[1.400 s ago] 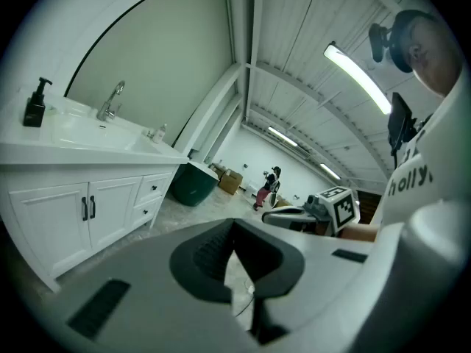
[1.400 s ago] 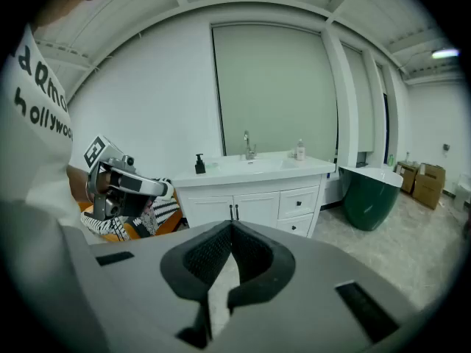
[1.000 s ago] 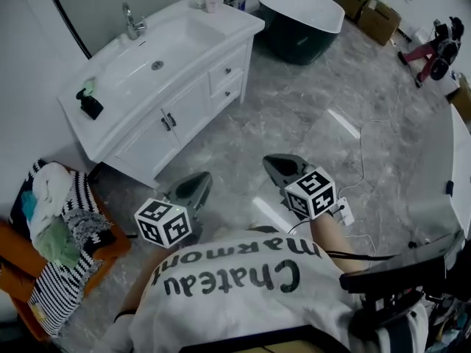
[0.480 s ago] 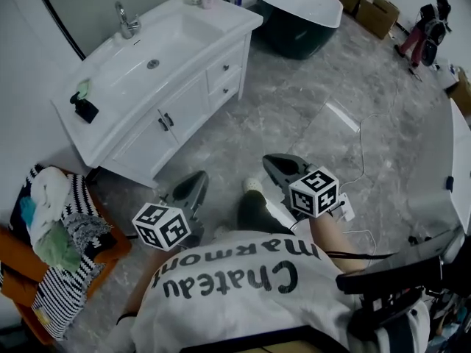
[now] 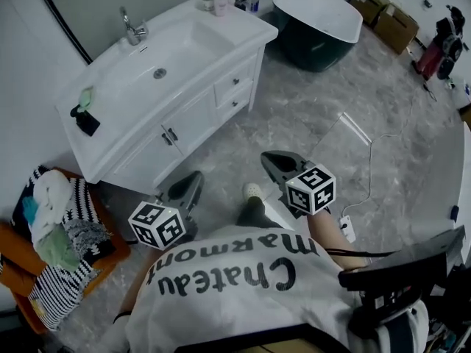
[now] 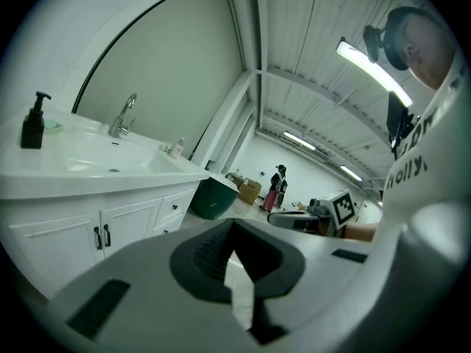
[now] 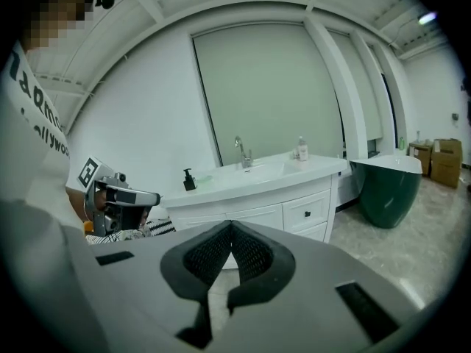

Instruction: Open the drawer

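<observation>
Drawers [image 5: 236, 82] sit shut, one above the other, at the right end of the white sink cabinet [image 5: 147, 151], next to its two doors. Both tongs are held out over the grey floor [image 5: 309, 123], well apart from the cabinet. The left gripper [image 5: 194, 178] has its jaws together with nothing in them. The right gripper [image 5: 269, 160] has its jaws together too and is empty. A dark green tub [image 5: 316, 28] stands past the cabinet. Clothes [image 5: 55, 226] are piled on an orange chair [image 5: 118, 247] nearby.
</observation>
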